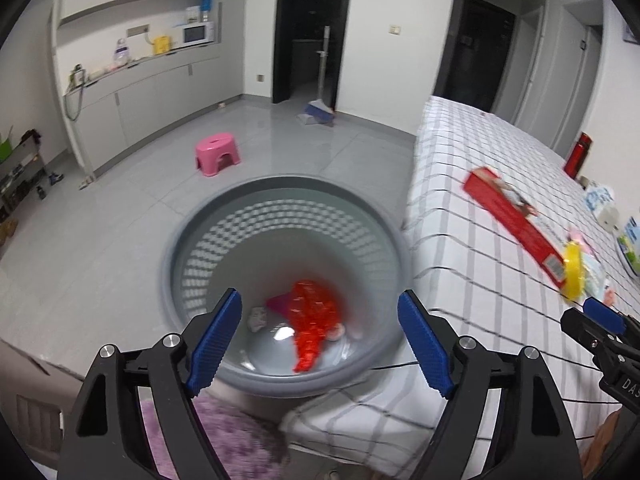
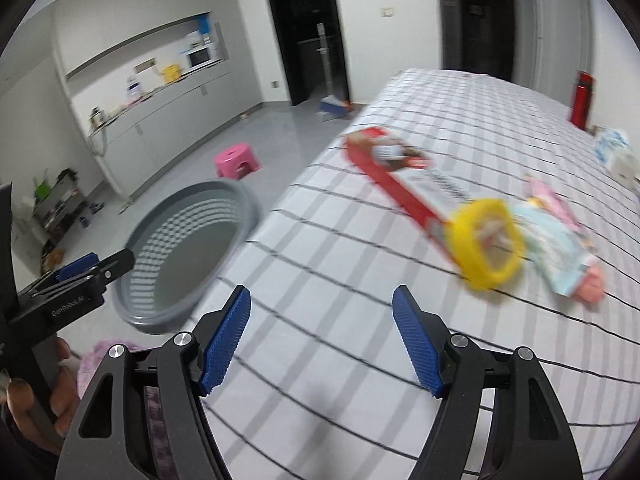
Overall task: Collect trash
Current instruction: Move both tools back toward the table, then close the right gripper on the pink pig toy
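Checked bed [image 2: 360, 280] beside one grey mesh bin [image 1: 192, 248] holding one red wrapper [image 1: 312, 316], one red box [image 2: 400, 184], one yellow ring [image 2: 488, 240], left tongs [image 1: 320, 344] and right tongs [image 2: 322, 340] both wide open, empty.

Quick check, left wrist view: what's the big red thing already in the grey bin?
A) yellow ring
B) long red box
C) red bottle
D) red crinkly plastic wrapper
D: a red crinkly wrapper lies on the floor of the bin; the red box, the yellow ring and the red bottle are on or by the checked bed.
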`<action>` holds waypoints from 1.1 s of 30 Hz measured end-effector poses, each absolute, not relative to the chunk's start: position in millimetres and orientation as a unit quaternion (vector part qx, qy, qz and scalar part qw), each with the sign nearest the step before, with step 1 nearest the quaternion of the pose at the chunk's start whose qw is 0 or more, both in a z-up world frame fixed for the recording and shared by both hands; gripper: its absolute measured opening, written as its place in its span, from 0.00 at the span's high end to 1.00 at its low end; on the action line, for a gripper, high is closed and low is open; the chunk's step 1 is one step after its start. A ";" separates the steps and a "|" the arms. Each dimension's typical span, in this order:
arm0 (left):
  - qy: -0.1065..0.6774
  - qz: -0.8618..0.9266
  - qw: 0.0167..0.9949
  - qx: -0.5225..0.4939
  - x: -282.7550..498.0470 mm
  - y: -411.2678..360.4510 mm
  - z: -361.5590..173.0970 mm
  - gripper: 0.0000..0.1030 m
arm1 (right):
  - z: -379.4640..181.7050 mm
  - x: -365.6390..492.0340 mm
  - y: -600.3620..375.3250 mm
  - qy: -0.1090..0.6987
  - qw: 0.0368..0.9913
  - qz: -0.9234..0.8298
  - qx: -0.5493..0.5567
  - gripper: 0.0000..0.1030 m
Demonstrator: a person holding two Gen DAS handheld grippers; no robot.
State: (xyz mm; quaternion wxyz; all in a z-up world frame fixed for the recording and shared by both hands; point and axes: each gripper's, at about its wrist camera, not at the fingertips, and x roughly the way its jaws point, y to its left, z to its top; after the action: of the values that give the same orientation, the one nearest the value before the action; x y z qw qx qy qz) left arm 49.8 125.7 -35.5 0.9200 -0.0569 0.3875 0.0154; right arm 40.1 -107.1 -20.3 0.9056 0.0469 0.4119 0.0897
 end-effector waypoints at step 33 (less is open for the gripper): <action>0.405 -0.102 0.909 0.004 80.0 -98.8 -27.1 0.17 | -61.3 61.1 -338.3 0.444 0.890 -0.048 0.095 0.32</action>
State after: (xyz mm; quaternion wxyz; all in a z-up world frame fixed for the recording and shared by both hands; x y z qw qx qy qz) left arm 80.0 -98.8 -27.1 0.9086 0.0044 0.4050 -0.1024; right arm 61.1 -338.3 -61.3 0.8900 0.0947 0.4435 -0.0482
